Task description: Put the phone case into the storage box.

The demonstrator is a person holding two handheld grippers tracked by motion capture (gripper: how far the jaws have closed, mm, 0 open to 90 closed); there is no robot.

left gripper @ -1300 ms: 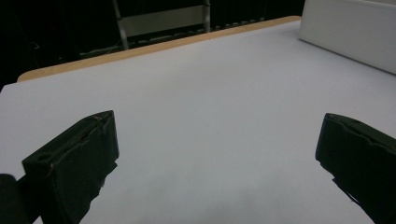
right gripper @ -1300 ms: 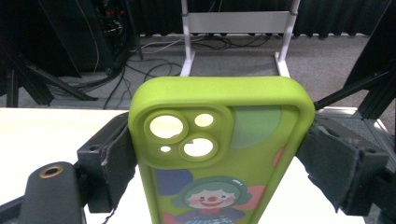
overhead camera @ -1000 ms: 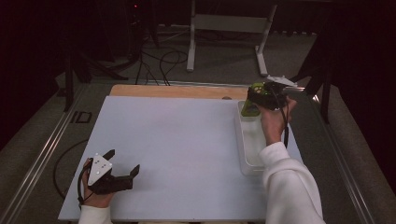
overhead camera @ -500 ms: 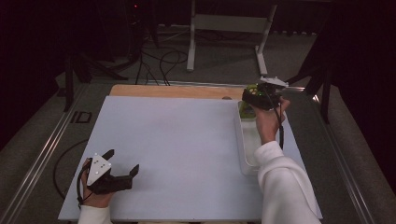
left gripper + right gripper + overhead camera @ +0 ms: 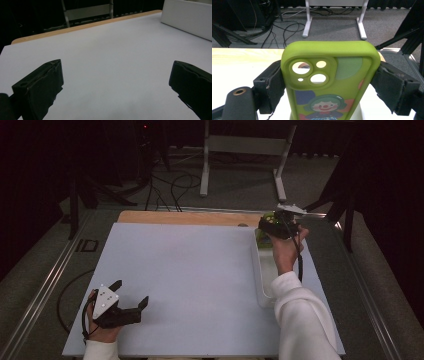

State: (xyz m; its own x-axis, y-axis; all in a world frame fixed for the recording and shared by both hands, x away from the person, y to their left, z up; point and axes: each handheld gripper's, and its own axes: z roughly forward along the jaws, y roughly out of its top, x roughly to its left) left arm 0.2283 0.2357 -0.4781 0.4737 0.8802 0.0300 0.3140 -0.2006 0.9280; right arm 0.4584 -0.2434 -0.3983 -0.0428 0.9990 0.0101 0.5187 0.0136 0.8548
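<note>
Since a second ago, your right gripper (image 5: 325, 85), fingers clamped on the green phone case (image 5: 329, 82), drifted slightly left at upper right; left gripper (image 5: 116, 87) fingers spread, lower left.

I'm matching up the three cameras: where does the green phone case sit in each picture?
High view: the green phone case sits at the far right of the table, under the right gripper, above the white tray.
Left gripper view: the case is not in it; the tray's wall stands at the upper right.
Right gripper view: centre, clamped between the two jaws.
Shared landmark: the wooden table edge.
</note>
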